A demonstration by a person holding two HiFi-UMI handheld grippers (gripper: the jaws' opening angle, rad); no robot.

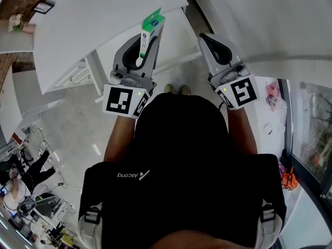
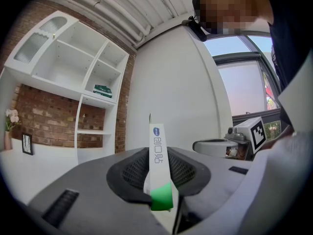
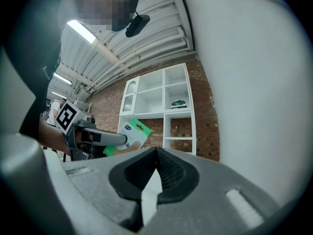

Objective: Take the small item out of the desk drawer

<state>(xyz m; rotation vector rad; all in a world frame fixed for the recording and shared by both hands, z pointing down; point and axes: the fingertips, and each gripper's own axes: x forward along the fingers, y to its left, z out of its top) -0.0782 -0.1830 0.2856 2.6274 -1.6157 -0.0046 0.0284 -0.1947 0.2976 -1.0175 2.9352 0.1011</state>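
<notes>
Packet (image 1: 153, 24) clamped in raised left gripper (image 1: 147, 39); right gripper (image 1: 211, 39) alongside, closed, empty.

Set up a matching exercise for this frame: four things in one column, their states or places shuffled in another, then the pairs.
1 left tongs
2 right tongs
3 green-and-white packet
4 white shelf unit

A against the brick wall
B shut, nothing between them
C shut on the packet
D gripped edge-on in the left gripper view

Pairs: 1-C, 2-B, 3-D, 4-A

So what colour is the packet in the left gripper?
Packet: white and green, best in head view.
</notes>
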